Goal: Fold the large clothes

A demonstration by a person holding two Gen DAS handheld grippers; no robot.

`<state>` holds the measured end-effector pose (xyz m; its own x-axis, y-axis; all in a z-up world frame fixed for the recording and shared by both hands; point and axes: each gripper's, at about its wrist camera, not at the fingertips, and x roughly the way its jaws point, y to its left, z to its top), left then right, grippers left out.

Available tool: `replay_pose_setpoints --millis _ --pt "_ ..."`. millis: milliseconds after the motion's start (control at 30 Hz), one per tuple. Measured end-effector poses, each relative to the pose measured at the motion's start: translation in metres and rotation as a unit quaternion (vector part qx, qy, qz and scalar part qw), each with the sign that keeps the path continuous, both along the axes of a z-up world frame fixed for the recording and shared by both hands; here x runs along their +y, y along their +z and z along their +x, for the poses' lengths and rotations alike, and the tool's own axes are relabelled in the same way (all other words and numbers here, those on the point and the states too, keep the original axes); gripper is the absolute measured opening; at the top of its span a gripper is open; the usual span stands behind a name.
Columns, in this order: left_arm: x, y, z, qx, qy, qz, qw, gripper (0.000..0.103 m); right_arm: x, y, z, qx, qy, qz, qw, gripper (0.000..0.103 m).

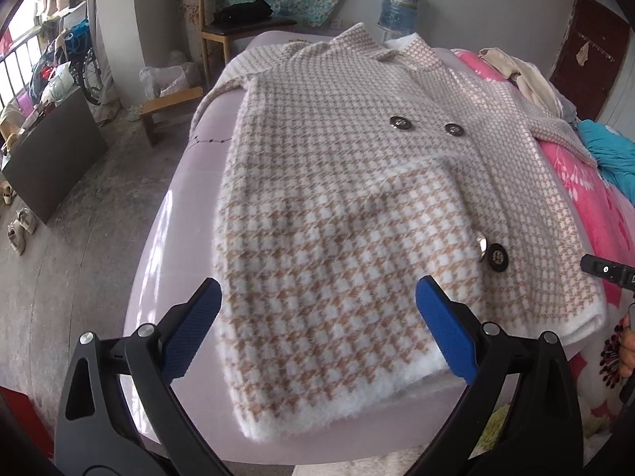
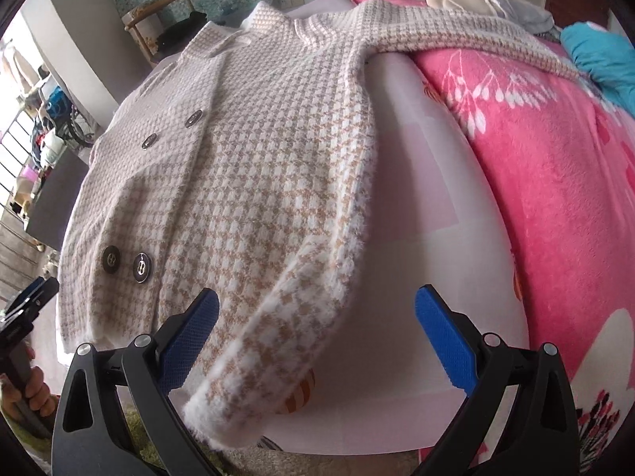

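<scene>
A fuzzy beige-and-white houndstooth coat (image 1: 349, 182) lies front up on a pale pink bed sheet (image 1: 190, 182), collar at the far end, with dark buttons (image 1: 498, 256) showing. My left gripper (image 1: 317, 329) hovers open over the coat's near hem, nothing between its blue pads. In the right wrist view the same coat (image 2: 246, 166) fills the left half, and one sleeve (image 2: 285, 329) runs down toward the camera. My right gripper (image 2: 317, 337) is open just above that sleeve's cuff end. The other sleeve (image 2: 468, 39) stretches onto a pink blanket.
A pink flowered blanket (image 2: 555, 166) covers the bed's right side, with cream clothes (image 1: 524, 75) and a teal cloth (image 1: 611, 150) piled beyond. A wooden chair (image 1: 234, 23), a water jug (image 1: 399, 4) and a dark board (image 1: 51, 150) stand on the floor at left.
</scene>
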<state>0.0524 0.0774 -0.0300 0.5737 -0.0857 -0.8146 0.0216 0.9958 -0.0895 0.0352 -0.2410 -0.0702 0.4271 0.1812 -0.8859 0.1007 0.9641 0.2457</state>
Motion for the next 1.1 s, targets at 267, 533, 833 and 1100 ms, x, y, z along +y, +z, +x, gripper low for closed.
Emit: replay_pose_setpoints --millis 267,533,833,1100 --pt "0.030 -0.028 0.000 0.030 0.056 -0.015 0.9979 0.092 -0.008 -0.022 0.005 0.032 0.001 0.089 0.996 0.071" --pt "0.032 -0.034 0.023 0.037 0.065 -0.014 0.9971 0.049 0.007 -0.023 0.038 0.019 0.010 0.064 0.998 0.048" --pt "0.036 -0.035 0.021 0.041 0.078 -0.033 0.9955 0.034 0.013 -0.027 0.031 0.015 0.024 0.038 0.999 0.029" --pt "0.022 0.004 0.010 -0.005 0.045 0.001 0.9990 0.007 0.014 0.023 0.022 -0.056 0.057 -0.014 0.997 0.007"
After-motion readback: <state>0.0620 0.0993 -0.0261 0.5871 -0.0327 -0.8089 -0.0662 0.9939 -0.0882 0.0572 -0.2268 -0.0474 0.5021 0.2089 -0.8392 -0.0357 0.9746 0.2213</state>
